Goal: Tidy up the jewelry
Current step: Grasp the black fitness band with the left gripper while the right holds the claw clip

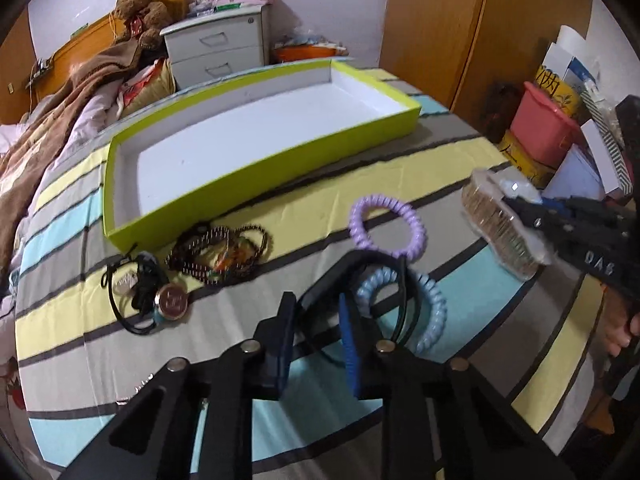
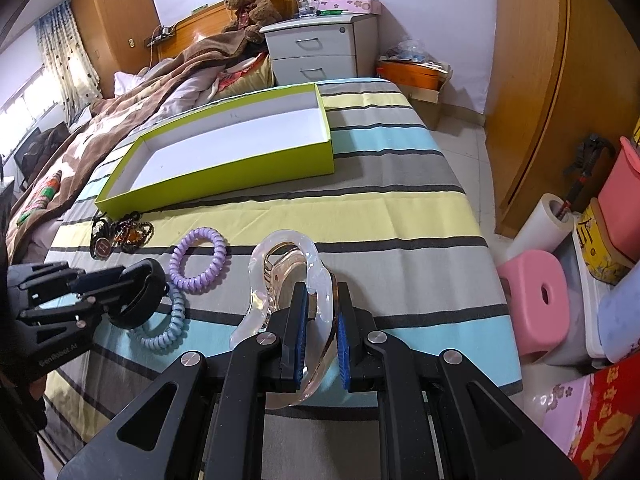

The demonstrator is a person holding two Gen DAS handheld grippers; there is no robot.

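The right tongs [image 2: 320,320] are clamped on a clear hair claw [image 2: 288,268] above the bed [image 2: 400,208]; the left tongs [image 1: 320,312] pinch a black band [image 1: 360,264] (lime tray [image 1: 280,164] sits beyond).

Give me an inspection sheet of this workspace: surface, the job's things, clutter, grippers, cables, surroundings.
Surface: striped bedsheet.
Job's things: green box, empty; purple hair tie, blue hair tie, bead pile on the sheet.
Clutter: brown blanket, teddy bear.
Grippers: left gripper grips a black band; right gripper shut on a clear hair clip.
Cables: a cable at the headboard.
Surroundings: nightstand, pink stool, wardrobe.
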